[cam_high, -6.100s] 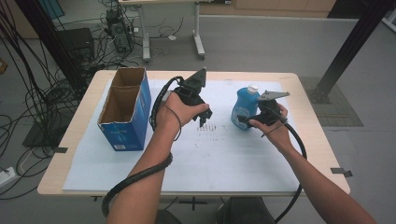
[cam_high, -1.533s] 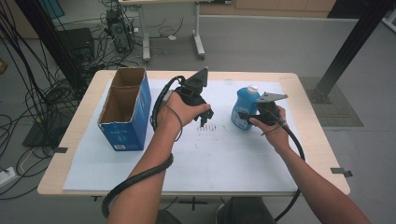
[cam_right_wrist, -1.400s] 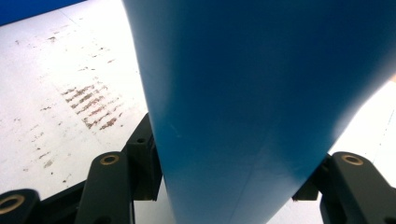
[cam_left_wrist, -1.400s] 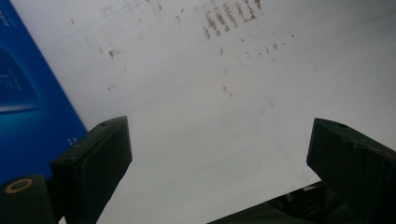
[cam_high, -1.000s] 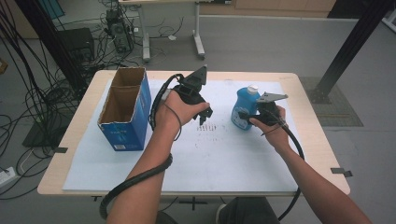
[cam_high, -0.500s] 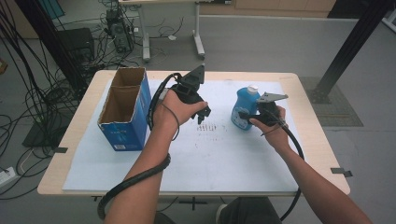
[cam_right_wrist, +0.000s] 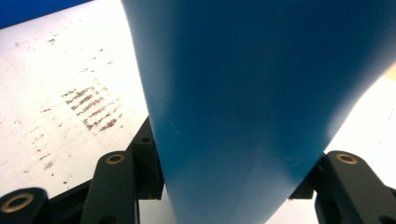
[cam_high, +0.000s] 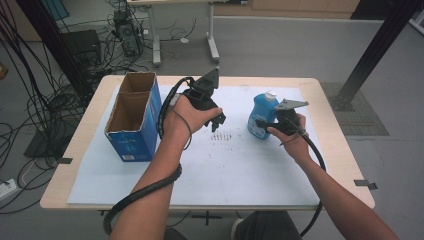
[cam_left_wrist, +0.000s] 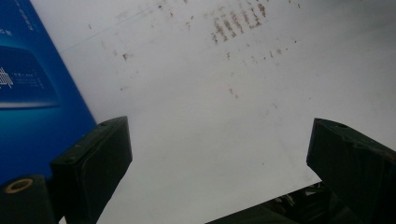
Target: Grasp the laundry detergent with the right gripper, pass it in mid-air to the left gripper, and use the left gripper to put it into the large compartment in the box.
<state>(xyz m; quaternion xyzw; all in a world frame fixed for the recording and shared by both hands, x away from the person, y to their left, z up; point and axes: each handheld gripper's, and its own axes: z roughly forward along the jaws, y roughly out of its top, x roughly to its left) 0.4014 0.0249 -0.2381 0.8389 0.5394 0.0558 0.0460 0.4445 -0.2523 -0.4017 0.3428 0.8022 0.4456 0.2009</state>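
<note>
We hold the right tool (cam_high: pixel 261 123) clamped on the blue plastic bottle with a white cap (cam_high: pixel 263 114); its two black jaws press the bottle's sides. The bottle stands upright on the white sheet (cam_high: pixel 240 165) covering the wooden tabletop (cam_high: pixel 334 150), right of centre. Our left tool (cam_high: pixel 218 122) hangs above the sheet with its jaws wide apart and nothing between them, near the open blue cardboard box (cam_high: pixel 131 130).
</note>
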